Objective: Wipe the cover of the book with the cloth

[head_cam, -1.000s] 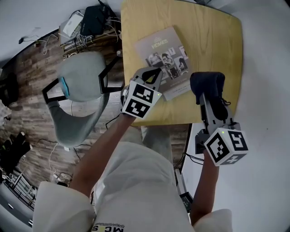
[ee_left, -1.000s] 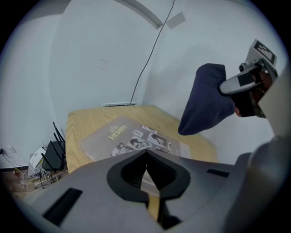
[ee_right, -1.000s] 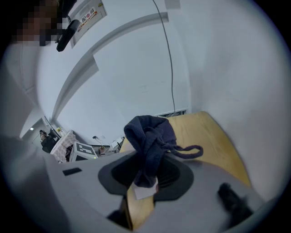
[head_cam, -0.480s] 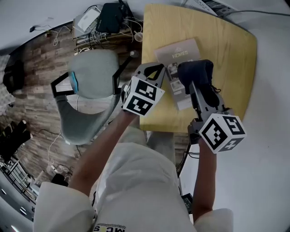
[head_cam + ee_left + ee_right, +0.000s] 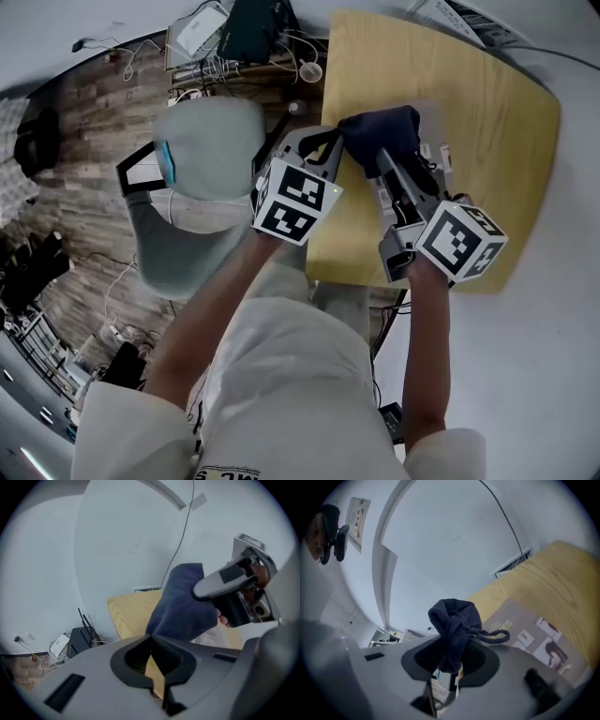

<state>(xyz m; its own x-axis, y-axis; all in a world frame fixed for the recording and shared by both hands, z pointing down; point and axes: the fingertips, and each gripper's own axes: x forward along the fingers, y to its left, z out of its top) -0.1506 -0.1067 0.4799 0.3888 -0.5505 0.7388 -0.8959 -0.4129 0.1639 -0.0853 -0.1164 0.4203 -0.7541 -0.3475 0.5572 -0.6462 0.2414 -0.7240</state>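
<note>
My right gripper (image 5: 382,157) is shut on a bunched dark blue cloth (image 5: 379,134), which is down over the book. In the head view only a strip of the book's (image 5: 438,155) grey cover shows beside the cloth. The right gripper view shows the cloth (image 5: 454,620) sticking out between the jaws of my right gripper (image 5: 451,660), with the book (image 5: 529,634) lying just beyond it on the yellow wooden table (image 5: 555,573). My left gripper (image 5: 319,138) is shut and empty at the table's left edge, just left of the cloth (image 5: 183,606).
A grey-green chair (image 5: 202,178) stands close to the table's (image 5: 478,94) left side. A black router with tangled cables (image 5: 251,28) lies on the floor behind it. Papers (image 5: 459,19) lie past the far table edge. White floor lies to the right.
My right gripper has carried the cloth leftward from the table's right front part onto the book, which is now mostly covered. The left gripper has stayed at the left edge.
</note>
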